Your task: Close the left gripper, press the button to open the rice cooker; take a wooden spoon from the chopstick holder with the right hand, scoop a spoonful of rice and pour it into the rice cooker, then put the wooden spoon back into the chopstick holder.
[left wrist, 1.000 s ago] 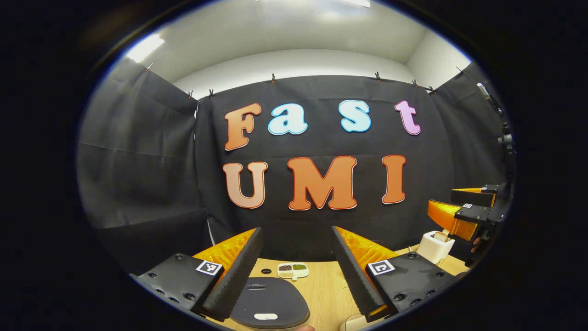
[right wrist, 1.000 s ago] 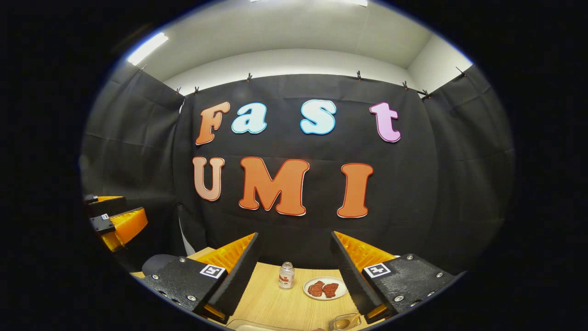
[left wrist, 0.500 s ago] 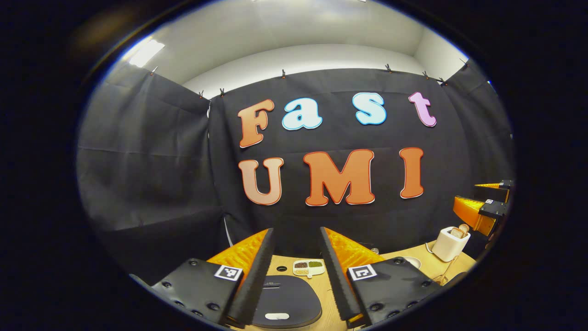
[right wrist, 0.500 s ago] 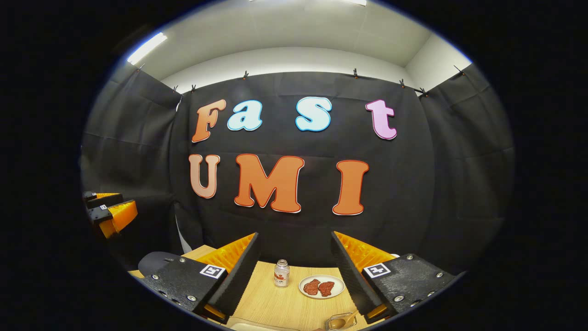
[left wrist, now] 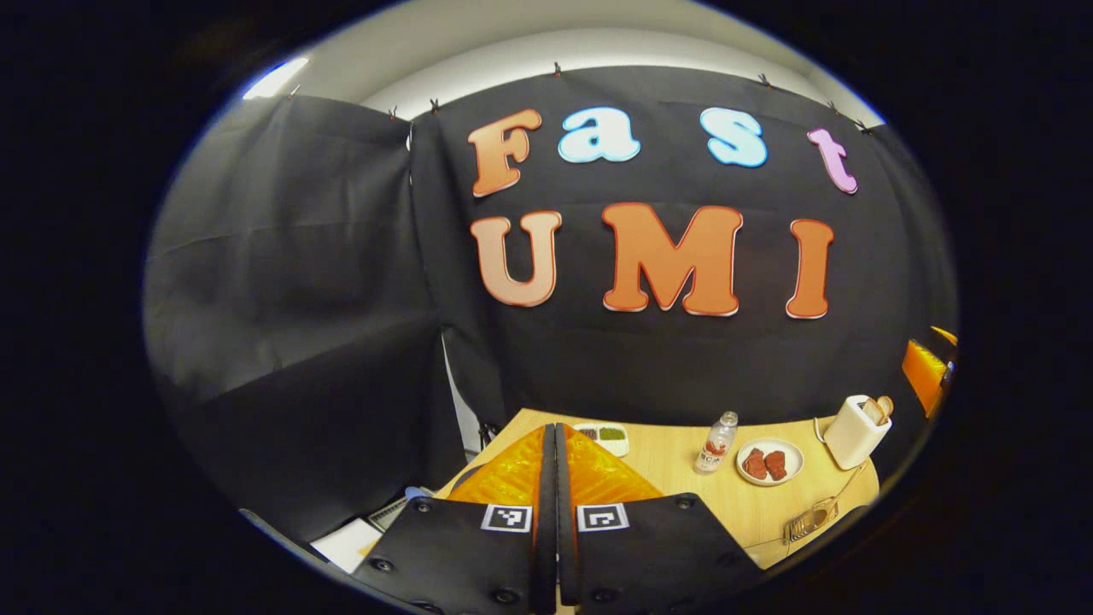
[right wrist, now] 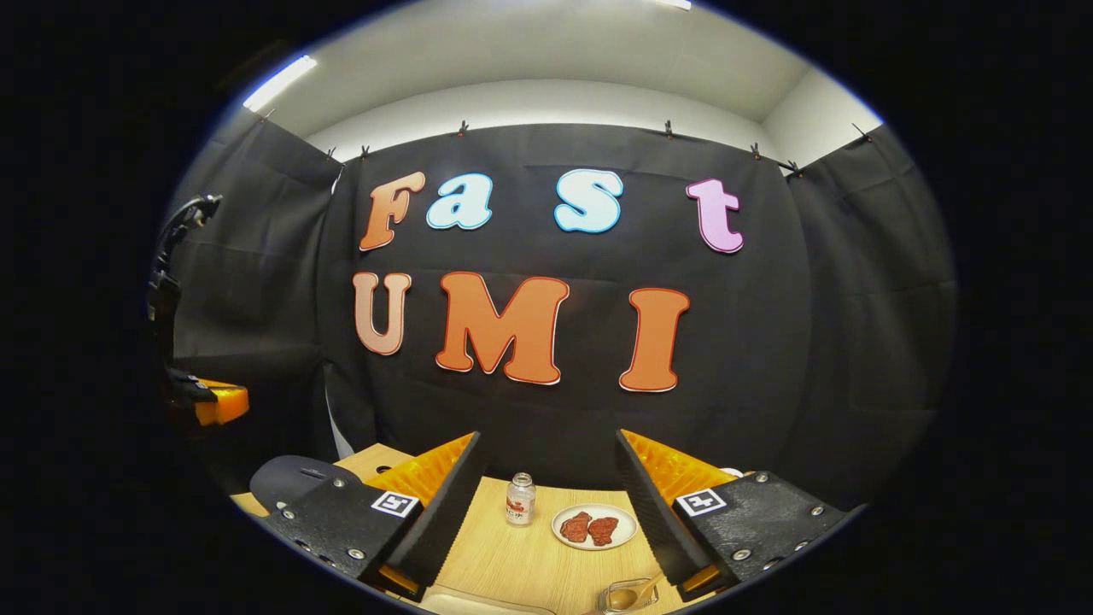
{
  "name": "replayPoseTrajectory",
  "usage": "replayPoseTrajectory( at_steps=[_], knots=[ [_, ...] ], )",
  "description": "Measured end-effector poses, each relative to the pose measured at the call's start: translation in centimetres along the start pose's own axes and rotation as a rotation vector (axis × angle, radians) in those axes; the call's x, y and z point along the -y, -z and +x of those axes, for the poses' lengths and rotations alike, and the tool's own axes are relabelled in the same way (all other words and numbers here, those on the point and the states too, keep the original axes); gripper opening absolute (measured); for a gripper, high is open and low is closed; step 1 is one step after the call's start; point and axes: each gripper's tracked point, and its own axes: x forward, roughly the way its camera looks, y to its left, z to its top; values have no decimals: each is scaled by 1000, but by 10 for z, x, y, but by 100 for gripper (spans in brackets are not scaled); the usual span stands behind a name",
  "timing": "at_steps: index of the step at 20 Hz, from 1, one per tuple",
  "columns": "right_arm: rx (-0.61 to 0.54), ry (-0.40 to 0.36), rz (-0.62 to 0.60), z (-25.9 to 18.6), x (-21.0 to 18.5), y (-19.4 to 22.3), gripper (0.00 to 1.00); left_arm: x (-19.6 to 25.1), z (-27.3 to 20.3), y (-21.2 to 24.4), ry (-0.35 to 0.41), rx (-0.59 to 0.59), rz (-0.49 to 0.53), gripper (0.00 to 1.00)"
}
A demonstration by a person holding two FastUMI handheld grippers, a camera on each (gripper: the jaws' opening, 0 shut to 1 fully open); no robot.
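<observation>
The left gripper (left wrist: 556, 444) is seen in the left gripper view with its two fingers (left wrist: 512, 470) pressed flat together, no gap left between them and nothing caught there. It is held above the near left part of the wooden desk (left wrist: 675, 461).

The plate of red meat pieces (left wrist: 769, 462) is taken as the landmark. Just to the left of the plate a small clear bottle (left wrist: 716, 442) is seen standing upright. Farther left of the plate, at the far edge of the desk and partly hidden behind the fingers, a divided white dish of grains (left wrist: 604, 436) is seen. To the right of the plate stands the white chopstick holder (left wrist: 855, 421), with a wooden spoon handle (left wrist: 879, 407) sticking out of its top. Nearer than the plate, toward the desk's front edge, a small clear container (left wrist: 807, 521) is lying.

In the right gripper view the right gripper (right wrist: 546, 495) is held with its fingers (right wrist: 448, 504) spread wide apart and empty. Between them the same bottle (right wrist: 519, 500) and plate (right wrist: 594, 526) are seen. Well to the left of the plate, the dark closed lid of the rice cooker (right wrist: 295, 478) is seen behind the left-hand finger. The left gripper (right wrist: 209, 403) is also seen at the far left edge of this view, above the rice cooker.
</observation>
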Motion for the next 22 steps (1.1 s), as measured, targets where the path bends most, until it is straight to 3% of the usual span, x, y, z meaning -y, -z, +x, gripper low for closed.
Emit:
replayPoseTrajectory(
  at_steps=[7,15,22],
  knots=[
    [-35,22,-5,2,11,16,94,-16,33,62,23,-336,-108,6],
    [-107,60,4,6,30,46,94,-9,40,145,124,-748,-319,5],
    [-172,73,25,11,37,71,94,-7,31,205,116,-964,-418,5]
  ],
)
